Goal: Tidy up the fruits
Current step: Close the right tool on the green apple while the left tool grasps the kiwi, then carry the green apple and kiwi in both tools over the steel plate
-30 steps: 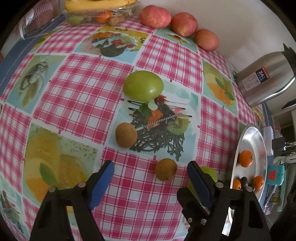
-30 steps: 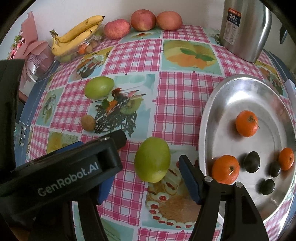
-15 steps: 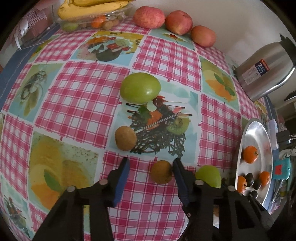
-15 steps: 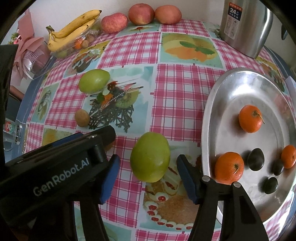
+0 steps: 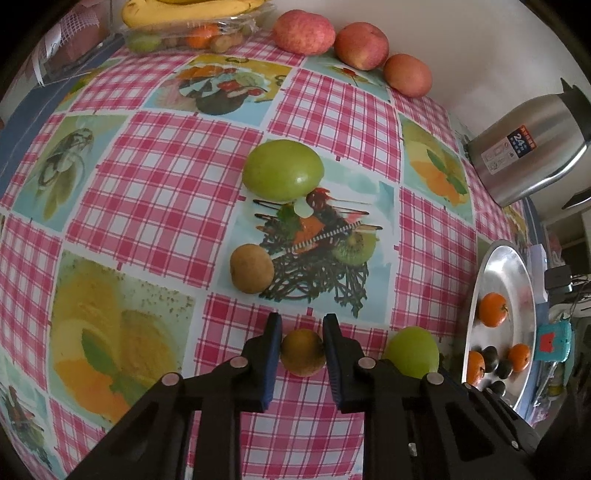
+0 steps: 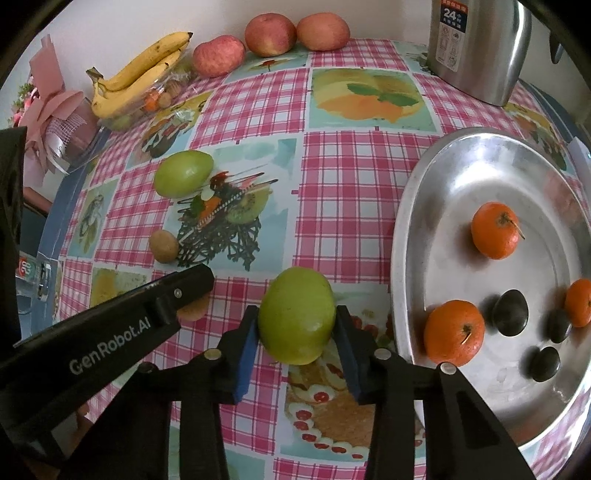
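the left gripper [image 5: 302,345] is squeezed tight on a small brown kiwi [image 5: 303,352], with a blue pad pressed on each side of it. the kiwi sits low on the pink checked tablecloth [image 5: 166,192]. the right gripper [image 6: 296,332] has a green apple [image 6: 297,319] between its two blue pads, and the pads touch both sides of the apple while the jaws are closing on it. this apple rests on the cloth just beside the rim of the big silver tray [image 6: 417,206]. in the tray lie three oranges, one near the front [image 6: 453,332], one higher up [image 6: 495,229] and one at the right edge [image 6: 580,302], and three small dark fruits [image 6: 510,312] that may be plums, but they are too dark to tell for sure. farther out on the cloth there is a second green apple [image 5: 283,170] and a second kiwi [image 5: 252,268], both near a printed picture of fruit. at the far side of the table, by the wall, three red apples [image 6: 270,35] sit in a row. next to them, bananas [image 6: 147,70] lie on top of a clear box [image 6: 155,101] with small things in it. a shiny steel jug [image 6: 476,48] stands at the far corner.
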{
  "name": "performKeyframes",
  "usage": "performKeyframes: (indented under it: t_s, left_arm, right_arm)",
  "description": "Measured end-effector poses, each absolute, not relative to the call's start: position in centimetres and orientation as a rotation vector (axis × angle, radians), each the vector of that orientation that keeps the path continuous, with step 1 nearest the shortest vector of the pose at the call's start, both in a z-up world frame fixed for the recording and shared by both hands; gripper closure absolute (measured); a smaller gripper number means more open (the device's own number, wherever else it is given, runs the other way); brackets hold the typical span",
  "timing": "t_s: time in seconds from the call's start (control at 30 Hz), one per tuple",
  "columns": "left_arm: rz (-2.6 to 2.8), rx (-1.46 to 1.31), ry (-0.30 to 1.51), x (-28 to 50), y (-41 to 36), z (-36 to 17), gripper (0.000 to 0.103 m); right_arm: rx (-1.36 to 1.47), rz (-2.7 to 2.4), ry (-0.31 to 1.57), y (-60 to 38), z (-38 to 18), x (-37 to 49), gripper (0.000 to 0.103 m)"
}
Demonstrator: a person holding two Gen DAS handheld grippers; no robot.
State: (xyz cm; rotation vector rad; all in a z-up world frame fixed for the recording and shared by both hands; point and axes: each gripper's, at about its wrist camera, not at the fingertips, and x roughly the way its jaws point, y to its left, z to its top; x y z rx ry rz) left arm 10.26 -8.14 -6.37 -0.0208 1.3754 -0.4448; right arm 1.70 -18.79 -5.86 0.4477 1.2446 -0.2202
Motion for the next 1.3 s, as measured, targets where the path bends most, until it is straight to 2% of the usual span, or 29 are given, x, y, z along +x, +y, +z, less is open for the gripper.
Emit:
performKeyframes:
  t_s: [0.27, 0.8, 1.3]
  left_arm:
    - [-0.439, -0.058, 1.376, 10.1, -7.7, -5.9, 0.079]
    - [-0.471, -0.091, 1.251, 9.5, -7.1, -0.5, 0.079]
    - [-0.540, -0.047, 1.233, 8.0, -9.5, 0.3, 0.079]
  right_arm:
    - [0.457, -0.219, 1.222, -19.1, -4.8, 1.5, 0.061]
    - [0.456, -0.250, 1.110, -20.6, -0.5, 0.0, 0.061]
    - [0.501, -0.329, 1.110, -23.6, -1.2, -1.2, 0.061]
